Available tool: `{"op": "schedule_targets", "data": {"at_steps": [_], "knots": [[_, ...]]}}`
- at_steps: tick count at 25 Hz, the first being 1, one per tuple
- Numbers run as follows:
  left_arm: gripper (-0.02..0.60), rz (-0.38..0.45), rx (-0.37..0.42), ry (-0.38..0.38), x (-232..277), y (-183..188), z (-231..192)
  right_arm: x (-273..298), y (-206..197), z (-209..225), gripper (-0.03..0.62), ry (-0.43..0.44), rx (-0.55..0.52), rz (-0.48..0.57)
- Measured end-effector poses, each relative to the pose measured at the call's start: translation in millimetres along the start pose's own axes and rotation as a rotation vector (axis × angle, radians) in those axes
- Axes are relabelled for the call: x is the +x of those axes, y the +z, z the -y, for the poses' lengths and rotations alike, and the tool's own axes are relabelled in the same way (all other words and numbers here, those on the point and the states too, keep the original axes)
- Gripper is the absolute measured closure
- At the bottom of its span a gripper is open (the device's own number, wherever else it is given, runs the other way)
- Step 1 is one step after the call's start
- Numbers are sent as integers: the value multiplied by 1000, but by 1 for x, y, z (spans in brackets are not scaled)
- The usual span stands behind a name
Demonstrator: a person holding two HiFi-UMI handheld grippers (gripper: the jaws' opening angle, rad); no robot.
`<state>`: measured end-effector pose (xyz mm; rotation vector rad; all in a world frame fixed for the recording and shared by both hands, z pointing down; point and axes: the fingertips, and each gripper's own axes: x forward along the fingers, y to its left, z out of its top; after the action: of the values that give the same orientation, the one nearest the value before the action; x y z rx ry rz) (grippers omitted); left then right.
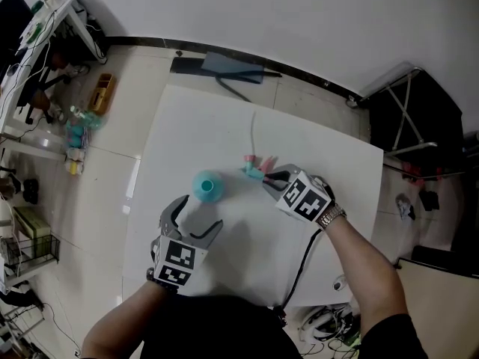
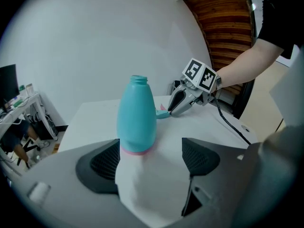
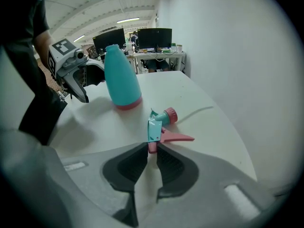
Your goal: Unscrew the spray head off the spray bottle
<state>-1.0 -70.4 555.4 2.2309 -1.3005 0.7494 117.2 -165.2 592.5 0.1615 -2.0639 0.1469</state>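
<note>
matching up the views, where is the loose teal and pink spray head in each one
Head view: teal and pink plastic spray head, just right of centre.
Left gripper view: mid-frame, behind the upright teal plastic bottle.
Right gripper view: centre, in the right gripper.
Shared landmark: that bottle.

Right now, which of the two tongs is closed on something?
The right tongs: they pinch the pink end of the spray head. The left tongs stand open, the spray bottle ahead of them not gripped.
</note>
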Motion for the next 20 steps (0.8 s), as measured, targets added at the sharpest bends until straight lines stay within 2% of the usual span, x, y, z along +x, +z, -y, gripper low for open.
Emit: {"op": "schedule_targets", "data": {"at_steps": [7, 15, 20], "knots": [[147, 22, 30, -7, -2, 8, 9, -18, -2, -9, 545, 15, 26, 22], [163, 49, 91, -8, -13, 20, 23, -47, 1, -25, 546, 40, 66, 101], [221, 75, 143, -40, -22, 31, 38, -71, 6, -43, 546, 90, 98, 162]]}}
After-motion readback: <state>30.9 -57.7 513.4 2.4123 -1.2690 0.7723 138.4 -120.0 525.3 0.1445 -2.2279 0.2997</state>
